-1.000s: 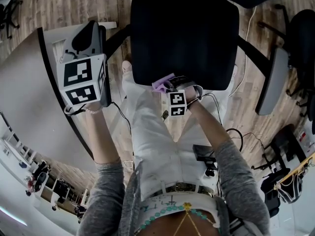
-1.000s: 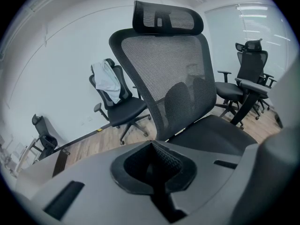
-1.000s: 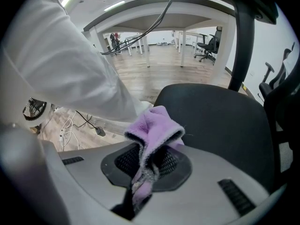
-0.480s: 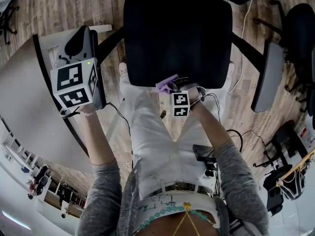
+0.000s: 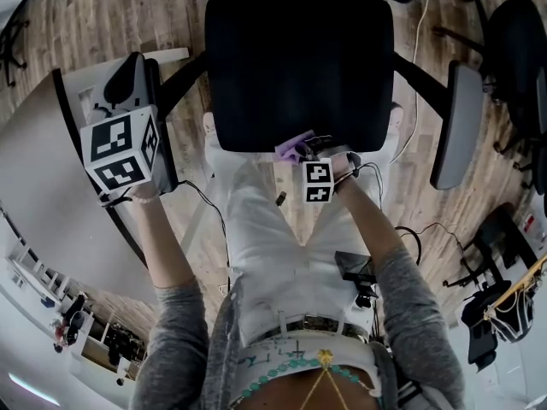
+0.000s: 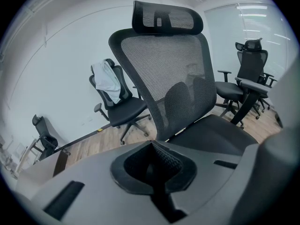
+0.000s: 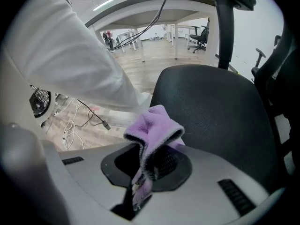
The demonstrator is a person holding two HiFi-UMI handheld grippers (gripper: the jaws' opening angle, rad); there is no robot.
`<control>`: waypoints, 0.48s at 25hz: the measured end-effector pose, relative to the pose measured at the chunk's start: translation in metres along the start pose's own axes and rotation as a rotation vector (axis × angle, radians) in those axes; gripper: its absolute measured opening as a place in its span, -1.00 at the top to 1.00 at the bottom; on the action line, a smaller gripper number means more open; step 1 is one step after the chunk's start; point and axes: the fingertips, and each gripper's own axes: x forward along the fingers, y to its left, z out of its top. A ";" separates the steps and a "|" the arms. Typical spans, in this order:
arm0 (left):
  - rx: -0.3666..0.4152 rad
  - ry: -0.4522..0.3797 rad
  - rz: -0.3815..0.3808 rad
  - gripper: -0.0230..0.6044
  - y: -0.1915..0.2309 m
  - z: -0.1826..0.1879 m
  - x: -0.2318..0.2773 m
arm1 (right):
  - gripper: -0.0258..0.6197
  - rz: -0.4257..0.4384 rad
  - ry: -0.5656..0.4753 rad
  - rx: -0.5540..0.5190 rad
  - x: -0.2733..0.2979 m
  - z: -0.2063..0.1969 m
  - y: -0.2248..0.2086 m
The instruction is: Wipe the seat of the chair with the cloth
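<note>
Right gripper view: right gripper (image 7: 151,159) clamped on fuzzy purple cloth (image 7: 152,125) by black padded chair seat (image 7: 211,107); cloth tail hidden betw. jaws. Left gripper (image 6: 154,159): jaws together, empty.

Wood floor (image 5: 85,15), curved grey table (image 5: 38,178), black office chair (image 6: 124,109) draped with white garment (image 6: 106,81), loose floor cables (image 7: 70,130)

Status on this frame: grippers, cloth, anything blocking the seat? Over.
Right gripper shut on purple cloth, at front edge of seat. Left gripper shut, empty, off to the side. Nothing lying on seat.
</note>
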 end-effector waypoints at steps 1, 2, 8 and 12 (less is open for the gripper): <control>0.000 0.000 0.000 0.90 0.000 0.000 0.000 | 0.77 0.000 0.003 0.002 -0.001 -0.003 0.000; 0.000 0.000 -0.001 0.90 0.000 0.000 0.000 | 0.77 0.000 0.006 0.005 -0.002 -0.005 0.001; 0.001 0.001 0.004 0.90 0.001 0.000 -0.001 | 0.77 -0.001 0.027 0.009 -0.009 -0.023 0.003; 0.002 0.001 0.002 0.90 0.001 0.000 -0.002 | 0.77 -0.001 0.044 0.021 -0.014 -0.034 0.005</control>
